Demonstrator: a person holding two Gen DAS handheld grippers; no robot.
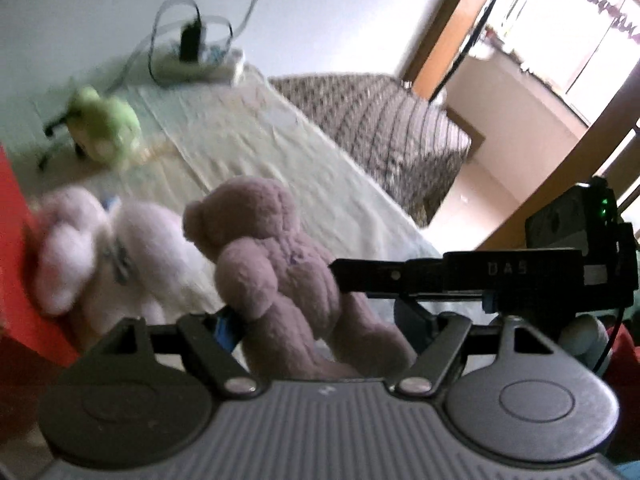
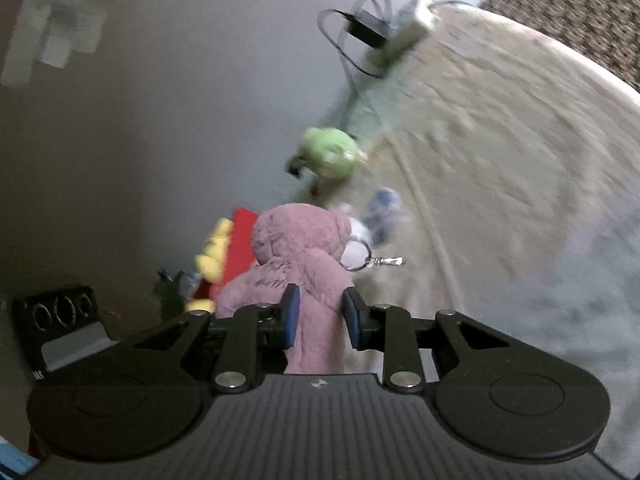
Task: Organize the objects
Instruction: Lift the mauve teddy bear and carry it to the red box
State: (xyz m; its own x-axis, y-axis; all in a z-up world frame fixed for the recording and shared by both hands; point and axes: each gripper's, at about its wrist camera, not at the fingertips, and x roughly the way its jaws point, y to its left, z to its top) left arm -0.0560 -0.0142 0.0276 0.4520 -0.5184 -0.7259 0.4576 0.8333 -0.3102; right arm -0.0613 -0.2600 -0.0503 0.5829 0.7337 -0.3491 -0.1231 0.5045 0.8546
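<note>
The right gripper [image 2: 319, 316] has the mauve teddy bear [image 2: 298, 264] pinched at the body between its blue pads [image 2: 290, 314], jaws narrowed to the width of the toy, dead centre of the right wrist frame. From the left wrist camera the same bear [image 1: 280, 280] sits low in the middle, and the right tool comes in as a black bar from the right edge, touching its back. The left gripper [image 1: 320, 332] is harder to call: its arms look spread wide either side of the bear, one blue pad [image 1: 224, 330] peeping out beside the toy, but the bear hides the rest, so whether it has any grip I cannot tell.

Bear's in the air, then, over the pale bedsheet [image 1: 280, 160]. Down at the left of that frame a white plush [image 1: 120, 252] lies blurred against something red [image 1: 16, 240] (a box, possibly, the blur won't say). A green plush [image 1: 104, 128] waits at upper left, near a power strip [image 1: 200, 60] with its cable loops.

Mid-carry, I'd say: one toy lifted, headed for the group by the red thing. The next move calls for swinging left and lowering before the pads let go; the green one looks left to fetch.
</note>
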